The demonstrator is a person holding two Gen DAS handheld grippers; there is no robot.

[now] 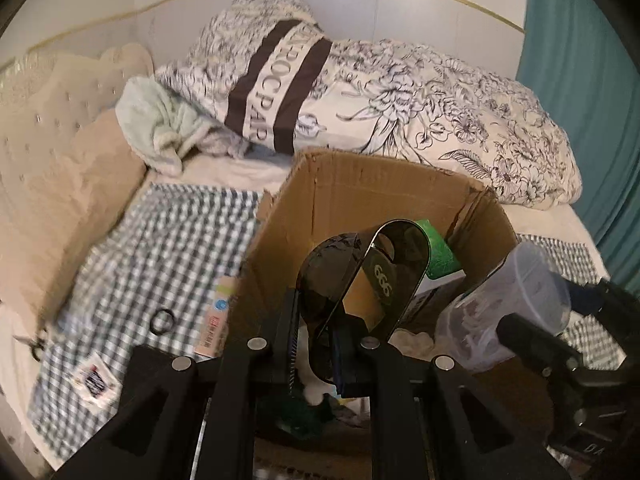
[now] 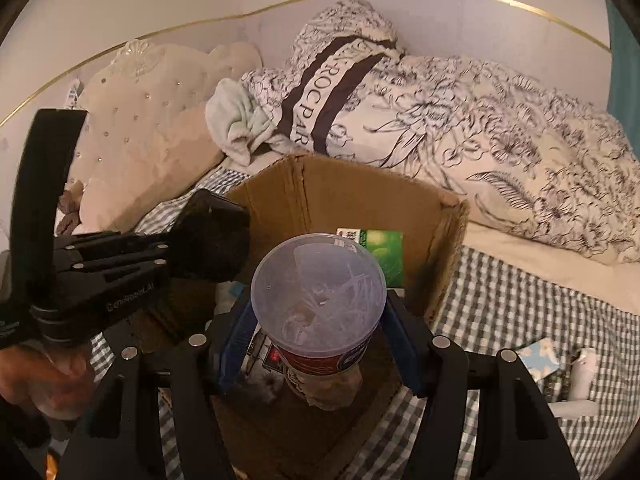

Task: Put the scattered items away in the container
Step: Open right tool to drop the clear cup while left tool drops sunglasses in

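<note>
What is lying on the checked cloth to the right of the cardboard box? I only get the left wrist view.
Observer: A blue floral packet lies on the checked cloth. Beside it is a small white object, possibly a bottle.
Operator: How is the right tool holding its tub?
Observer: The lidded plastic tub sits upright between the blue pads of the right tool. It is above the open cardboard box.
</note>
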